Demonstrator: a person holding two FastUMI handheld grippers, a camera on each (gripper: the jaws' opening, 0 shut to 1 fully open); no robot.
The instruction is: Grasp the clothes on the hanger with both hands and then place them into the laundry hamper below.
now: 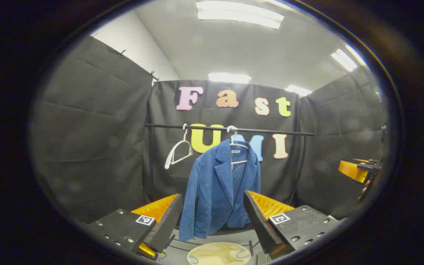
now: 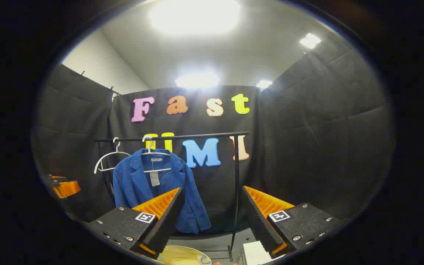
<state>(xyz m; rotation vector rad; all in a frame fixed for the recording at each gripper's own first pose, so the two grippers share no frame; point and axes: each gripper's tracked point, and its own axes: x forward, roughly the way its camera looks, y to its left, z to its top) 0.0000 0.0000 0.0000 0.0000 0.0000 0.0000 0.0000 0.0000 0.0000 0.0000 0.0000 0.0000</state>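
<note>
A blue jacket [image 1: 217, 189] hangs on a white hanger [image 1: 238, 147] from a black rail [image 1: 271, 131]; in the right gripper view the blue jacket [image 2: 138, 184] shows left of centre on its white hanger [image 2: 155, 154]. My left gripper [image 1: 212, 215] is open, well short of the jacket, which shows between its fingers. My right gripper [image 2: 210, 217] is open too, with the jacket behind its left finger [image 2: 169, 213]. Below lies the round pale hamper [image 1: 219, 254], its rim also in the right gripper view as the hamper [image 2: 182, 255]. The right gripper [image 1: 357, 170] also appears at the far right of the left gripper view.
An empty white hanger [image 1: 178, 151] hangs left of the jacket on the same rail. The rail's black upright post [image 2: 236, 191] stands between my right gripper's fingers. A white box [image 2: 252, 254] sits near the post's foot. Black cloth walls close in on three sides.
</note>
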